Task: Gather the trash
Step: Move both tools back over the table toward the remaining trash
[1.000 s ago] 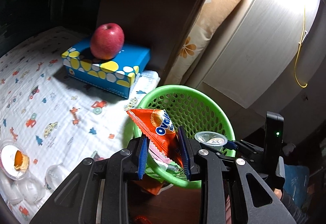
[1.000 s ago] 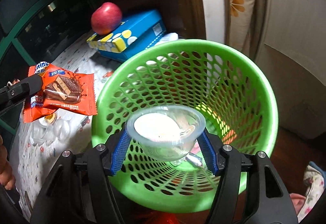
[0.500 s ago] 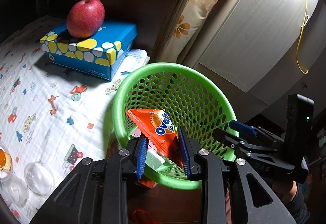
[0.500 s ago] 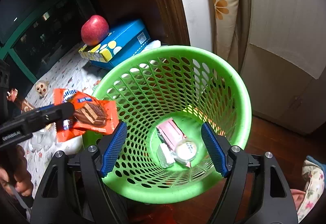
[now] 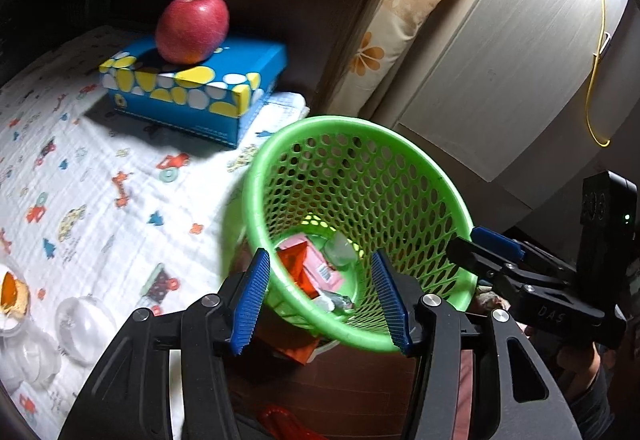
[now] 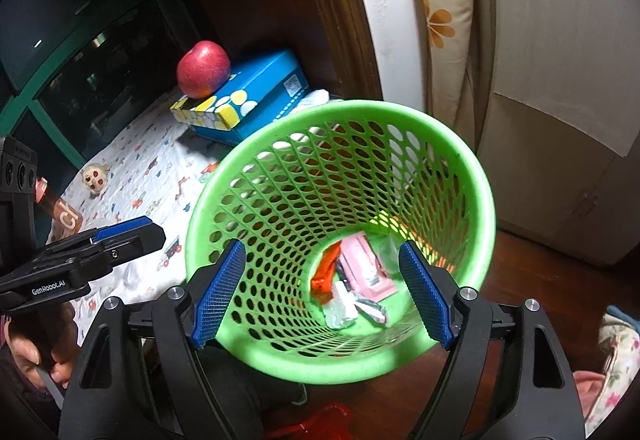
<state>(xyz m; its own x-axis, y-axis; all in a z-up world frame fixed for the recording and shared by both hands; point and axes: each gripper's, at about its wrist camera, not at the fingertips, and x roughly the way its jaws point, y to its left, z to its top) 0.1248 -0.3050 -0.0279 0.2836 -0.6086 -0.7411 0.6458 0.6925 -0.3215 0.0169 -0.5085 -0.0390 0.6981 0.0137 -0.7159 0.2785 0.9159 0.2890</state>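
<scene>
The green mesh basket (image 5: pixel 348 122) (image 6: pixel 360 108) stands on the dark floor beside the bed. At its bottom lie an orange snack wrapper (image 5: pixel 294 264) (image 6: pixel 326 272), a pink packet (image 5: pixel 324 272) (image 6: pixel 366 268), a clear plastic cup (image 5: pixel 340 250) and a crumpled foil wrapper (image 6: pixel 344 310). My left gripper (image 5: pixel 320 256) (image 6: pixel 152 228) hangs over the basket's near rim, its jaws opening with nothing between them. Over the other side, my right gripper (image 6: pixel 322 244) (image 5: pixel 472 244) is also opening and holds nothing.
A red apple (image 5: pixel 192 26) sits on a blue spotted tissue box (image 5: pixel 200 88) on the patterned bed cloth (image 5: pixel 80 200). Clear cups (image 5: pixel 76 324) lie at the cloth's lower left. A floral cushion (image 5: pixel 400 20) and a white cabinet (image 5: pixel 500 60) stand behind the basket.
The right gripper let go of the clear cup, which dropped into the basket. Then the left gripper sank, opened, and the orange wrapper fell in. Both sets of jaws stand wider.
</scene>
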